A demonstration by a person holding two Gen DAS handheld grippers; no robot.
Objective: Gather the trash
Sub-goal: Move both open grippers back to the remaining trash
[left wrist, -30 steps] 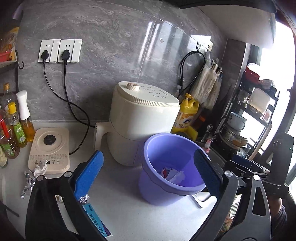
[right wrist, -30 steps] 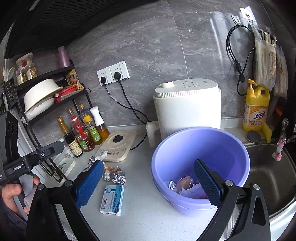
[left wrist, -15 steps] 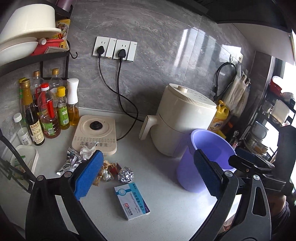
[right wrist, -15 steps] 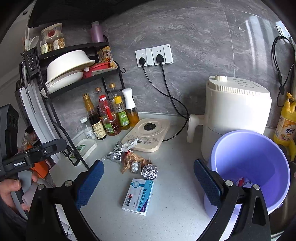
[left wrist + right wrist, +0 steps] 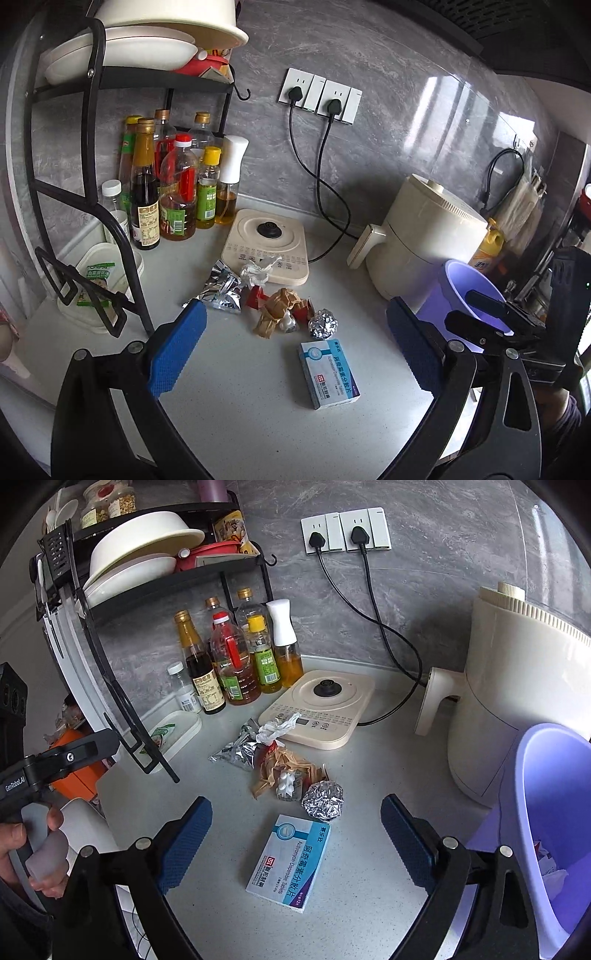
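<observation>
A heap of trash lies on the grey counter: a blue-white medicine box [image 5: 328,373] [image 5: 290,862], a foil ball [image 5: 323,323] [image 5: 322,799], crumpled brown wrappers [image 5: 277,310] [image 5: 280,768], a silver foil packet [image 5: 219,291] [image 5: 238,749] and a white tissue [image 5: 256,271] [image 5: 277,729]. The purple bucket [image 5: 476,295] [image 5: 546,812] stands at the right with scraps inside. My left gripper [image 5: 295,350] is open and empty, above the heap. My right gripper [image 5: 295,843] is open and empty, with the box between its fingers in view.
A cream kettle base [image 5: 267,249] [image 5: 321,705] sits behind the heap. A cream air fryer [image 5: 424,236] [image 5: 517,686] stands beside the bucket. Oil and sauce bottles [image 5: 173,192] [image 5: 229,661] and a black dish rack [image 5: 92,147] crowd the left. A white tub [image 5: 99,280] sits under the rack.
Both grippers have swung left, away from the bucket and toward the trash heap, and come closer to the counter. Both stay open and empty.
</observation>
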